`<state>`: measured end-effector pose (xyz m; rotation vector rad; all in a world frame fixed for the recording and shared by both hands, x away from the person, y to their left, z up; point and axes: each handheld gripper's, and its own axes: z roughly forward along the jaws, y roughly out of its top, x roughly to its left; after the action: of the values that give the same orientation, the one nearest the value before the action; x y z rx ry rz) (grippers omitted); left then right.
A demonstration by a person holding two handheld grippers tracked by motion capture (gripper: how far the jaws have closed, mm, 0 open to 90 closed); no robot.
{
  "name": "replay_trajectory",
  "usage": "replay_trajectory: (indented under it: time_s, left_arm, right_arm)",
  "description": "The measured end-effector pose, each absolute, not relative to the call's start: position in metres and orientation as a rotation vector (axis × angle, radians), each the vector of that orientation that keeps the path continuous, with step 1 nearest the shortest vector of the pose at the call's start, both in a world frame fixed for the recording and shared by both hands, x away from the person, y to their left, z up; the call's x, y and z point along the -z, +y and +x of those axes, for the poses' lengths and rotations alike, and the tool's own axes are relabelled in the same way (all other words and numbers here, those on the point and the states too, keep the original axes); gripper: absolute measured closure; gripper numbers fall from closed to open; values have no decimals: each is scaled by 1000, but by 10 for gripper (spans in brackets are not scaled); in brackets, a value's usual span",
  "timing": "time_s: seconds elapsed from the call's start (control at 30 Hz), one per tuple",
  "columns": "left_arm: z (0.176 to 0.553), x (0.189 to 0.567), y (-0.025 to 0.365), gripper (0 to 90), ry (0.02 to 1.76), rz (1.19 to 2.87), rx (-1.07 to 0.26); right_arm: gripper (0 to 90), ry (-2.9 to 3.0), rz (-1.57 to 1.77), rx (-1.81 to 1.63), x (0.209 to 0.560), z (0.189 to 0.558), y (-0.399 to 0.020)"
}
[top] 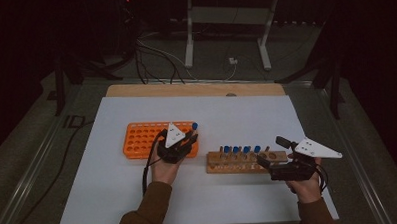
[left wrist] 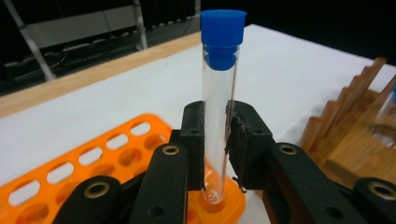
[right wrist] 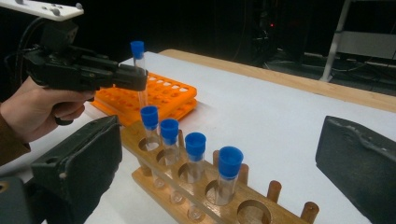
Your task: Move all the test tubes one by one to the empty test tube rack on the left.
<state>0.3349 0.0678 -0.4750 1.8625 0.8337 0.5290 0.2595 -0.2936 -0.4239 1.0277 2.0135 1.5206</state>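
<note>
High view. Counter (top: 114,195), white-topped. Orange rack (top: 137,139), many holes, all visibly vacant apart from the near right corner, where the left hand-held gripper (top: 192,138) holds one blue-capped test tube (top: 194,126) upright. Wooden rack (top: 223,163) to the right of it, well apart, carrying four blue-capped tubes (top: 242,150) in a row, with vacant holes at its right end. Right hand-held gripper (top: 273,152) at the wooden rack's right end, jaws spread, grasping nothing.

Left gripper view. Left hand-held gripper (left wrist: 215,140) clenched on the test tube (left wrist: 215,107) at mid-length; the rounded base sits at or just inside a corner hole of the orange rack (left wrist: 84,163). Whether it has bottomed out cannot be told. Risk, as judged: the glass is smooth and the grip narrow, so letting go before the tube is seated could tip it over the rack's edge; pushing down off-centre could jam or crack it against the rim.

Right gripper view. Wooden rack (right wrist: 154,179) with four capped tubes (right wrist: 195,149) standing clear of each other, and one vacant hole nearest the camera. Right hand-held gripper (right wrist: 224,163) released, jaws either side of the row; swinging it could knock a tube. Left hand-held gripper (right wrist: 142,77) beyond, tube (right wrist: 138,56) over the orange rack (right wrist: 173,95).
</note>
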Motion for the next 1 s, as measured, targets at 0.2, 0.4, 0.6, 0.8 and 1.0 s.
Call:
replay_trajectory:
  time_s: [0.2,0.4,0.6,0.8,1.0]
  left_arm:
    - [335,487,69,771,857,1917,-514]
    - [332,493,69,778,848,1957,-509]
    - [332,498,68,779,849,1995,-510]
    - [332,499,68,778,852,1992,-507]
    - [332,498,67,761,866,1987,-509]
  right_arm:
    - [11,2017,1028,-1522,424,259,-293]
    - [11,2021,1029,-1518,425,260,-293]
    - [11,2022,1029,-1517,425,260,-293]
    - [11,2024,1029,-1516,425,260,-293]
    - [11,2027,1027,-1512,425,260,-293]
